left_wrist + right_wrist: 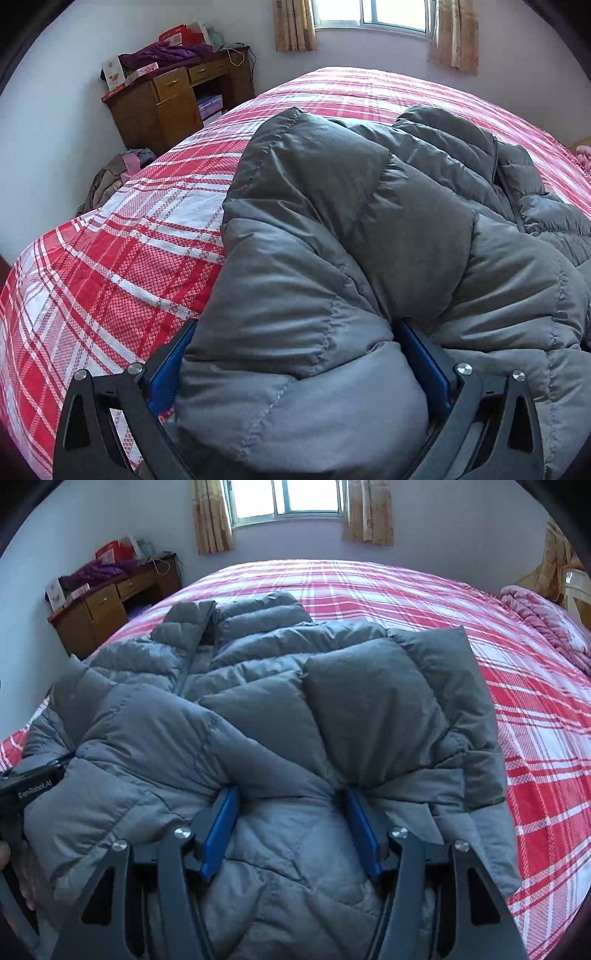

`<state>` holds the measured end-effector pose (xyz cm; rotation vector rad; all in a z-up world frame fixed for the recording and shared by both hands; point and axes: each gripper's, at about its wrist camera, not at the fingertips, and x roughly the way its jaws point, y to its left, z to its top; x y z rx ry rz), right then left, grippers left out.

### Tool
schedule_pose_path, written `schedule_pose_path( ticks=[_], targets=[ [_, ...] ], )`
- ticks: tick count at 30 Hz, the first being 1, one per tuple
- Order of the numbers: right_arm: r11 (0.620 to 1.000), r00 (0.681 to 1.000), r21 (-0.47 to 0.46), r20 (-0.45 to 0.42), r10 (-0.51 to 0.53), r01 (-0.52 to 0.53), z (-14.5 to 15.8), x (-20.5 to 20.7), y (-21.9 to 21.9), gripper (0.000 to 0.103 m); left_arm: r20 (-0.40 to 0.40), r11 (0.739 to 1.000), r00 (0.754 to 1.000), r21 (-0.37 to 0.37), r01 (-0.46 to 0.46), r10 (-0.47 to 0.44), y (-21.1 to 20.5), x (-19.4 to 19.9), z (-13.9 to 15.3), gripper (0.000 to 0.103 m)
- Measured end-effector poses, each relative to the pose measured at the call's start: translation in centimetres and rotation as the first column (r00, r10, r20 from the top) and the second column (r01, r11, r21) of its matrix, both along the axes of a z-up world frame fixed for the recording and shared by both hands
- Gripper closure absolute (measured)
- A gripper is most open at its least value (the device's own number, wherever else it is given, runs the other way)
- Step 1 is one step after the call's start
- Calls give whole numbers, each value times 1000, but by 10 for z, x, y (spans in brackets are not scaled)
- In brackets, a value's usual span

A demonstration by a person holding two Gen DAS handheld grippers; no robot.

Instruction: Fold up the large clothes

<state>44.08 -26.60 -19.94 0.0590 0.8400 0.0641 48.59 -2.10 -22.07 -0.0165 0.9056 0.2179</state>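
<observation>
Left wrist view: my left tongs and right tongs each clench puffy jacket folds near the bed edge; slick padding could squirt out.

"GenRobot.AI" is printed in pale letters on the black body of the left gripper, seen at the left edge of the right wrist view. No other text can be read.
</observation>
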Motion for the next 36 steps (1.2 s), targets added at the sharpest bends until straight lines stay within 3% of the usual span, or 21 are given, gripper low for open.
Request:
schedule_pose_path(
  ticks=[18, 20, 23, 25, 28, 31, 36],
  targets=[
    [1000, 1000, -13, 0, -3, 3, -1, 1, 1, 41, -8, 1000, 1000, 1, 4, -4, -2, -2, 5, 1],
    [1000, 1000, -9, -7, 2, -2, 0, 2, 1, 40, -37, 1000, 999, 24, 18, -17, -1, -5, 17, 1],
    [999, 999, 14, -20, 39, -38, 13, -2, -3, 40, 37, 998, 998, 30, 53, -54, 0, -16, 54, 1],
    [998, 997, 34, 57, 50, -52, 37, -12, -13, 36, 89, 996, 993, 24, 80, -82, 1, -12, 80, 1],
    [999, 990, -40, 141, 3, 3, 64, -6, -29, 32, 127, 997, 989, 32, 70, -74, -1, 14, 97, 1],
    [994, 987, -69, 141, -73, 84, 64, 17, -48, 32, 84, 999, 996, 42, 21, -24, 2, 46, 80, 1],
    [992, 996, -104, 68, -64, 71, 34, 55, -57, 32, -24, 999, 1000, 36, -2, 3, 4, 70, 33, 1]
  ],
)
